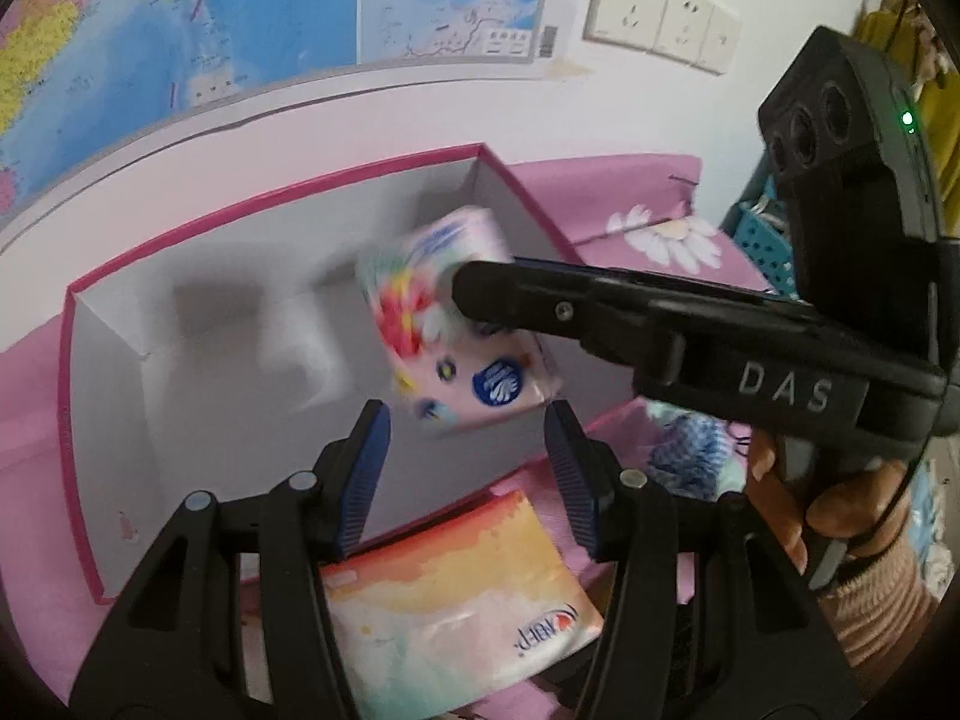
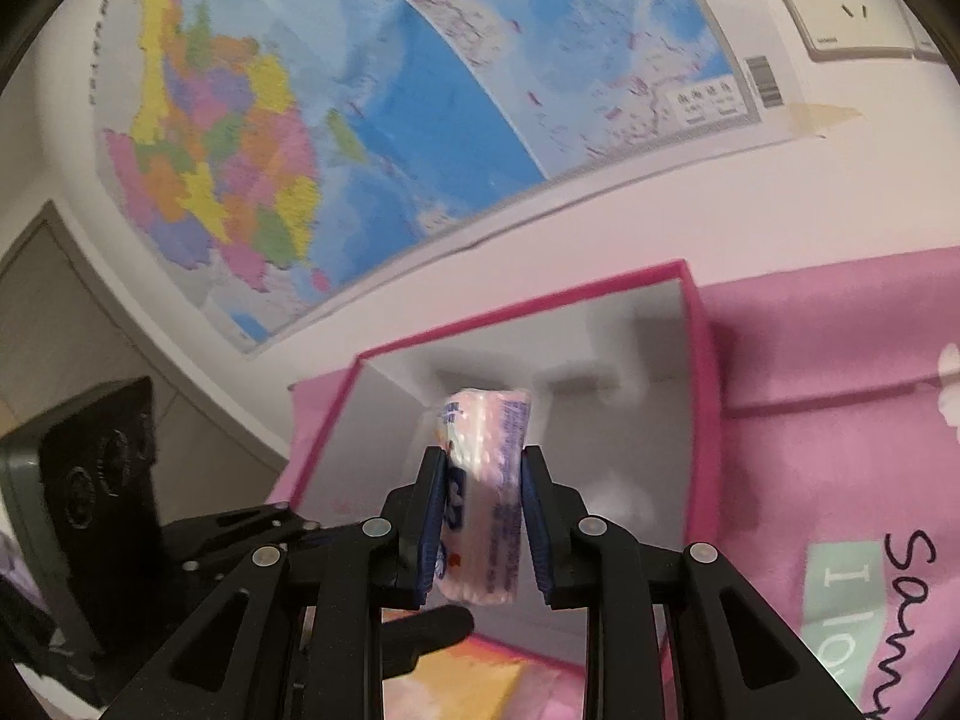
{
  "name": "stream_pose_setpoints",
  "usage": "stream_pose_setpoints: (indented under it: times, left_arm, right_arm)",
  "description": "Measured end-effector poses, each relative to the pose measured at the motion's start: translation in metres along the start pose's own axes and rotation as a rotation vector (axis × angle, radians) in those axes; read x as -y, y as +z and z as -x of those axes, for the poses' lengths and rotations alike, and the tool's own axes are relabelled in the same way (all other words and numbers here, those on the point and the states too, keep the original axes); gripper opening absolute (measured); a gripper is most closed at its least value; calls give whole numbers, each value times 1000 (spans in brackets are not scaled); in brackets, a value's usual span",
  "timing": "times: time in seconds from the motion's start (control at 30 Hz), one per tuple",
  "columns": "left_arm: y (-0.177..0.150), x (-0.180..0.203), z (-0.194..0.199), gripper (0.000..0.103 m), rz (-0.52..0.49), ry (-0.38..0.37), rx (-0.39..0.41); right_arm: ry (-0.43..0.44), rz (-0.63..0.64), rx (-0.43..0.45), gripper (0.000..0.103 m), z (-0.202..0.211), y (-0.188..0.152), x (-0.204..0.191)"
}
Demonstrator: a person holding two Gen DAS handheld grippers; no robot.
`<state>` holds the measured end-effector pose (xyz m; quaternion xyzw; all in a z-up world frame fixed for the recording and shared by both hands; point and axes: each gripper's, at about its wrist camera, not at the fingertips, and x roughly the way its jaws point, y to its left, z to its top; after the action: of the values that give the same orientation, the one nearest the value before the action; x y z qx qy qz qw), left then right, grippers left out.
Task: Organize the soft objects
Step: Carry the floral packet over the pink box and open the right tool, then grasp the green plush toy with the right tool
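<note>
Pink-rimmed box, left wrist view: the box [image 1: 252, 324], white inside and showing nothing else within it, stands open on a pink sheet [image 1: 30, 396] against the wall under a map [image 1: 180, 18].
Left gripper [image 1: 468, 474]: fingers stand wide and hold nothing; they hover over the near wall of the box.
Right gripper [image 1: 474, 294]: it reaches in from the right side, its fingers closed on a pink tissue pack [image 1: 456, 324] held above the box interior, nearer the right wall. The pack is motion-blurred.
Waiting items: a second tissue pack [image 1: 456, 606], orange and pale, lies on the sheet just outside the near wall, under the left gripper; a blue mesh cloth [image 1: 690, 450] lies near the box's right corner.
Right wrist view: right gripper [image 2: 483, 516] has its fingers [image 2: 432, 522] narrow, pressed on both flat sides of the tissue pack [image 2: 486, 480], which stands on end. The box [image 2: 690, 396] lies ahead and below; the pack is not yet on its floor.
Step in hand: judged to be the placing of the first pack into the box.
Next move: lower the pack to the floor, preferably against a wall or corner to leave room, then open the fingers.
Caution: the soft pack may tip on release.
</note>
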<state>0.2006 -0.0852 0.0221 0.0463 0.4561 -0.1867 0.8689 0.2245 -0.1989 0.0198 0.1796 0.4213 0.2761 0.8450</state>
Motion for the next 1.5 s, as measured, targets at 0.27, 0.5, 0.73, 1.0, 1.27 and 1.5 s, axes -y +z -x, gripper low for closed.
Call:
stream_pose_setpoints:
  times: [0.27,0.5,0.73,1.0,1.27,1.5]
  left_arm:
    - [-9,-7,25,56,14,13,69]
    - [-45,-23,87,58,19,-18,198]
    - [-103,-59,115,62,105,14,223]
    - [-147,-92,110,62,205,40,190]
    - [-176,-119,103,62,291,41,174]
    - [-187,-126,101,62,304,17,168]
  right_arm:
    - [-49,41,29,36,24,-10,-11]
    - [31,170,15,41,65,-46,-58]
    - [120,270,-68,50,75,-91,-107]
    - [97,379,-165,57,43,-138,-151]
    - [9,469,-172,57,-3,-159,-181]
    - [-37,502,-164,23,-25,-158,-189]
